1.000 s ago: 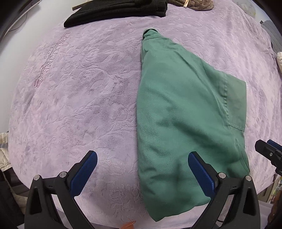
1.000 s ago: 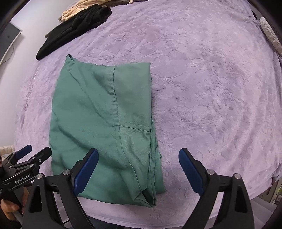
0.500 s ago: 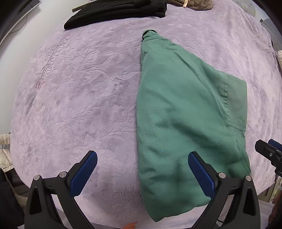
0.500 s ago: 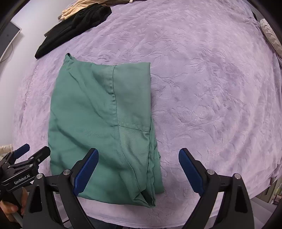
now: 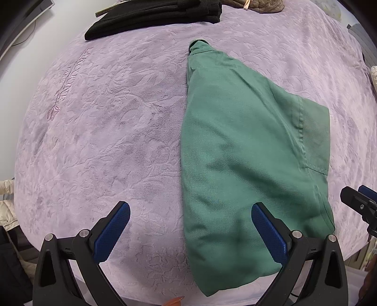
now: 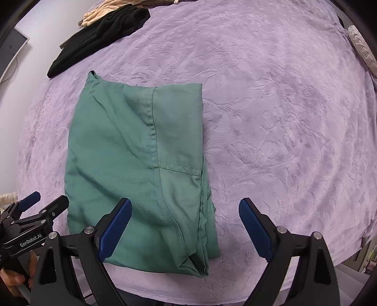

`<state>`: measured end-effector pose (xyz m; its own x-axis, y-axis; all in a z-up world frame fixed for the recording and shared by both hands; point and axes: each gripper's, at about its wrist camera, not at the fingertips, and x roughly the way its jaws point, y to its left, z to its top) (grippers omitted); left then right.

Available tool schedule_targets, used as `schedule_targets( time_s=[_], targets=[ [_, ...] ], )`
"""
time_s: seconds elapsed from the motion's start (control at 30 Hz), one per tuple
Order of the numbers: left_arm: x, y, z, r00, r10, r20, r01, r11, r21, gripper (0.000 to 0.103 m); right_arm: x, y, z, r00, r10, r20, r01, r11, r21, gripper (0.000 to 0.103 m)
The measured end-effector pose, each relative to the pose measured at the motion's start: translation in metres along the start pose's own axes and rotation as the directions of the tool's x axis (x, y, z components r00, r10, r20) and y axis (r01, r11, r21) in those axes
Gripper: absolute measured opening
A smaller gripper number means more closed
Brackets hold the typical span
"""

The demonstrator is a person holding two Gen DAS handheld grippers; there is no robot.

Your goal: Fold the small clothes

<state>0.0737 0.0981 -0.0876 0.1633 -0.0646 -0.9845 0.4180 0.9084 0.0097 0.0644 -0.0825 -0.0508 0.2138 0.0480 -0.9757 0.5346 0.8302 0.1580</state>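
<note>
A green garment (image 5: pixel 245 150) (image 6: pixel 136 164) lies folded flat on the lilac blanket (image 5: pixel 106 131) (image 6: pixel 282 117), its near edge close to the blanket's front. My left gripper (image 5: pixel 190 230) hangs open above the garment's near left edge, with nothing between its blue pads. My right gripper (image 6: pixel 185 227) is open too, over the garment's near right corner, and holds nothing. In the right wrist view the left gripper (image 6: pixel 35 207) shows at the lower left, held by a hand (image 6: pixel 14 280). The right gripper's tip (image 5: pixel 360 202) shows at the right edge of the left wrist view.
Black clothes (image 5: pixel 153 14) (image 6: pixel 99 37) lie piled at the blanket's far side, with a beige garment (image 6: pixel 103 9) and a brownish item (image 5: pixel 261 4) beside them. A pale patterned object (image 6: pixel 360 44) sits at the far right edge. The blanket's front edge drops off just below both grippers.
Both grippers have drifted very slightly; the view shifts a little. The garment lies as it did, and both grippers stay open.
</note>
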Motion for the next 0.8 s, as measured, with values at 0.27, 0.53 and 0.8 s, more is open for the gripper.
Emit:
schedule_targets(
  time_s=[0.27, 0.53, 0.8],
  targets=[
    [-0.0007, -0.0014, 0.0001, 1.0, 0.015, 0.009, -0.015, 1.0, 0.005, 0.103, 0.0001, 0.0001, 0.0007, 1.0, 0.002, -0.001, -0.002, 1.0, 0.001, 0.094],
    [0.001, 0.003, 0.0008, 1.0, 0.017, 0.001, -0.017, 1.0, -0.006, 0.103, 0.0004, 0.002, 0.0002, 1.0, 0.005, -0.002, -0.005, 1.0, 0.001, 0.094],
    [0.0011, 0.0039, 0.0012, 1.0, 0.023, 0.006, -0.023, 1.0, -0.007, 0.103, 0.0009, 0.0018, 0.0, 1.0, 0.005, -0.002, -0.005, 1.0, 0.003, 0.094]
  ],
)
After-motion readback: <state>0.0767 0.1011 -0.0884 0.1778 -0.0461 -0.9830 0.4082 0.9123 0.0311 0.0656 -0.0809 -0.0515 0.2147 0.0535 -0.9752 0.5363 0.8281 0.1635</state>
